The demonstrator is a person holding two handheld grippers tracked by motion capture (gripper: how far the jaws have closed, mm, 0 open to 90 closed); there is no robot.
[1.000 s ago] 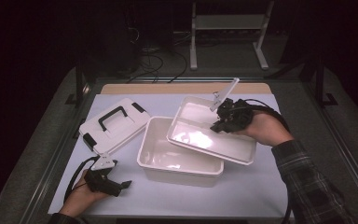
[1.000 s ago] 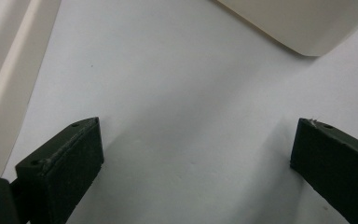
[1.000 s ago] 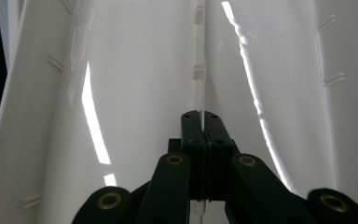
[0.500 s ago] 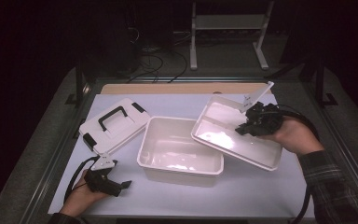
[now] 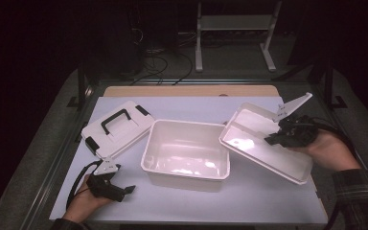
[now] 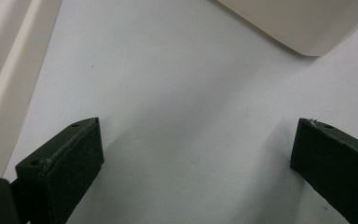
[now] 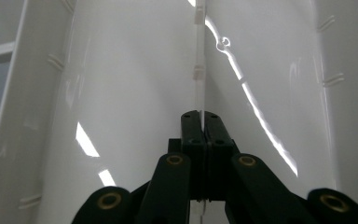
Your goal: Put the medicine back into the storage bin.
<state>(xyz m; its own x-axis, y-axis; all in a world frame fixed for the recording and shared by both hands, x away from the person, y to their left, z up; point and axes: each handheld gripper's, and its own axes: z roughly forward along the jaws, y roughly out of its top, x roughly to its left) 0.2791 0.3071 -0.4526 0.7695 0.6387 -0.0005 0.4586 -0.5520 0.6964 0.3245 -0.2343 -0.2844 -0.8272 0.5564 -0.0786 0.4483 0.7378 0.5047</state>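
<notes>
- You are pinching the thin centre divider of the shallow white plastic insert tray (image 5: pixel 263 143) with your right gripper (image 5: pixel 281 135), jaws pressed tight on that rib, as the right gripper view shows (image 7: pixel 199 122).
- You are holding the tray tilted, low edge toward the deep white plastic storage bin (image 5: pixel 187 154), high edge toward your right hand (image 5: pixel 328 148); it is hanging just right of the bin, its near-left corner overlapping the bin's right rim.
- Its long axis is running from far-left to near-right, so bare table lies right below it for a set-down.
- You are resting your left gripper (image 5: pixel 120 189) on the table near the front-left corner, jaws spread wide and holding nothing (image 6: pixel 191 154).
- The white lid with black handle and latches (image 5: pixel 117 128) is lying flat, left of the bin.
</notes>
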